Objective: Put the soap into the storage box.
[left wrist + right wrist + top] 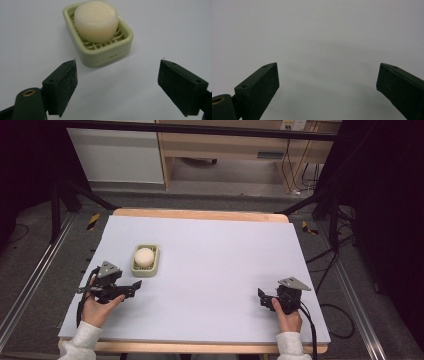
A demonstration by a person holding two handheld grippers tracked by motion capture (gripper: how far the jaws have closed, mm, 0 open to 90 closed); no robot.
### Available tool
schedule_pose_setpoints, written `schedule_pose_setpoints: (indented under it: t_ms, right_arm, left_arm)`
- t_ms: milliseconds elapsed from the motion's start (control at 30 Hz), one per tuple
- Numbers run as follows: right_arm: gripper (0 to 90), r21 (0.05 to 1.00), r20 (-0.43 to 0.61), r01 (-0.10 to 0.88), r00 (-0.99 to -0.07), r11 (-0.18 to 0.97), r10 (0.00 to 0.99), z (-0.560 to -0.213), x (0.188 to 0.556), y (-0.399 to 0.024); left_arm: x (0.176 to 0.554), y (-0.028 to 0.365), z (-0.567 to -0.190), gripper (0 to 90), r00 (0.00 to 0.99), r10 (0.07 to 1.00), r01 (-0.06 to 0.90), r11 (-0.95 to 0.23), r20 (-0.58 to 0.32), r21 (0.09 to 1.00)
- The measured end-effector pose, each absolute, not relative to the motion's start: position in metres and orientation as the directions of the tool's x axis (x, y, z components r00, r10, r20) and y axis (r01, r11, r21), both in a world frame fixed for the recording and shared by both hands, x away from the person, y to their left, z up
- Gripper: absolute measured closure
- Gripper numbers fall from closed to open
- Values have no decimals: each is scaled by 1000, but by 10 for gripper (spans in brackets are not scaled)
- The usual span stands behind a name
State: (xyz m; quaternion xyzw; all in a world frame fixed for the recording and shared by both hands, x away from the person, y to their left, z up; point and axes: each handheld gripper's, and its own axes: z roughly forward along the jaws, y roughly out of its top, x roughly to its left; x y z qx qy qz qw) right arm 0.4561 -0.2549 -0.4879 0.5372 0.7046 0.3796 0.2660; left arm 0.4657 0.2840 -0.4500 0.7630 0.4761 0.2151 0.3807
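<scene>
Pale green soap dish (146, 260) sits on the white table (215, 270), left of centre, holding 1 round cream soap bar (144, 256) on its slatted insert. Left gripper (134, 285) is just beside the dish, on its near side, held in the person's left hand (97, 307); jaws spread wide, nothing between them. In the left gripper view the dish (105, 50) lies ahead of the 2 black jaws, not touching, soap (96, 20) upright inside it. Right gripper (261, 298) is well apart from the dish, far to its right near the table's front edge, in the right hand (287, 317). Its 2 jaws also stand wide apart and empty over bare table (322, 37).
</scene>
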Motion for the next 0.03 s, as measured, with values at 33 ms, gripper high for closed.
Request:
schedule_pose_setpoints:
  t_ms: [33]
  right_arm:
    - [49, 821, 31, 555, -283, 137, 959, -488, 456, -255]
  left_arm:
    - [465, 286, -452, 156, 447, 894, 567, -247, -41, 786]
